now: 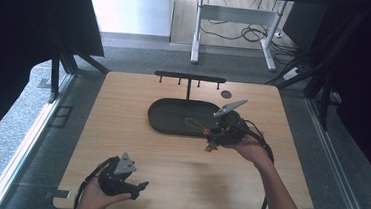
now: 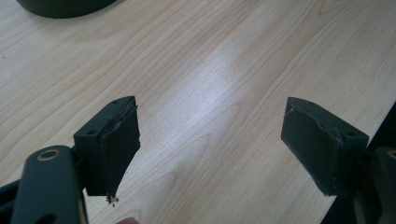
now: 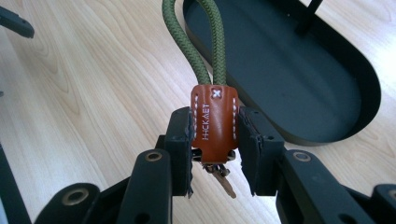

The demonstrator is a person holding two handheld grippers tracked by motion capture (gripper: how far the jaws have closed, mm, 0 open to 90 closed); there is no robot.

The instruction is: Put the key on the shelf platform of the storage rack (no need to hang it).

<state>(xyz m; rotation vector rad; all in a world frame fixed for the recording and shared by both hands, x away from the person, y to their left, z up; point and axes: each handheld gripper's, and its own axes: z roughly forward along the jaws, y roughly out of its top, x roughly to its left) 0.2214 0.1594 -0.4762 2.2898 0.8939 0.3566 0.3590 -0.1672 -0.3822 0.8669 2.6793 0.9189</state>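
A brown leather key fob (image 3: pixel 214 125) on a loop of green cord (image 3: pixel 194 42) is sitting clamped between the closed jaws of the right gripper (image 3: pixel 215 140), a key (image 3: pixel 223 179) dangling below the leather. In the high view the fob (image 1: pixel 206 131) is hanging over the table (image 1: pixel 135 145) just off the near right edge of the black oval tray (image 1: pixel 172 114), with the cord (image 1: pixel 192 123) reaching left over the tray's floor. The fob's long axis is running straight out from the gripper, the cord loop leading away toward the tray, so the loop is the free end and the key the near one. The black rack (image 1: pixel 190 77) with its row of pegs is rising from the far side of the tray, beyond and above the loop; judging by that, any hanging of the cord would mean lifting far and slightly left. The right gripper (image 1: pixel 221 130) is by much the nearer of the two; the left gripper (image 1: pixel 137 187) is resting open and empty at the near left of the table, well apart, its jaws spread over bare wood. White stamped letters are running lengthwise down the fob, reading roughly "HICKMET", with a stitched white cross at its top; the exact spelling is hard to make out.
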